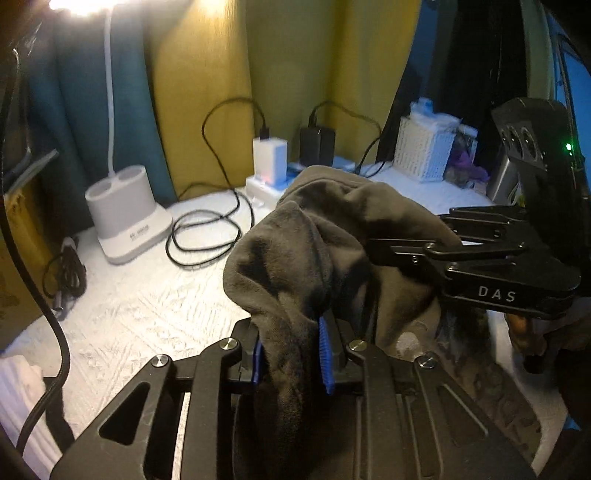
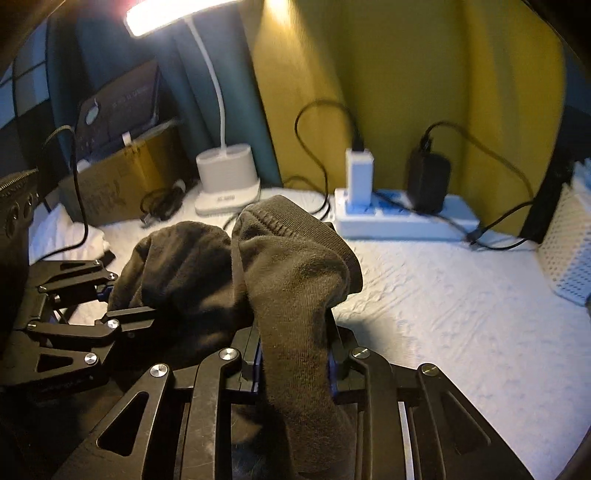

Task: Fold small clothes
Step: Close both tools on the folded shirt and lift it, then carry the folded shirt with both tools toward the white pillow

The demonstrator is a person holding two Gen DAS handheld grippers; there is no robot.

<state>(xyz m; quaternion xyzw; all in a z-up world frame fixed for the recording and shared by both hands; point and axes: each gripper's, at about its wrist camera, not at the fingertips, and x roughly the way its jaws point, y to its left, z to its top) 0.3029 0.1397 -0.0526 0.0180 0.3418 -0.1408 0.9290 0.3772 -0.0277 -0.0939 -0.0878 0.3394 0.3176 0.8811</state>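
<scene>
Above the white textured table's near edge in the left wrist view, the left claw [image 1: 291,354] pinches the dark grey-brown knit sock [image 1: 314,251], and in the right wrist view the right claw [image 2: 295,363] clamps it too, so keep both grips firm and level while bringing ends together.

A white textured tabletop [image 2: 461,314] is lit from above by a glowing desk lamp [image 2: 173,14] on a curved white neck and a white base [image 2: 227,181]. Behind it hang yellow curtains [image 2: 406,74] and teal curtains [image 1: 70,103]. A white power strip [image 2: 402,218] with chargers and black cables [image 1: 207,236] lies at the back. A white basket [image 1: 424,147] stands at right, a cardboard box [image 2: 118,184] at left.
</scene>
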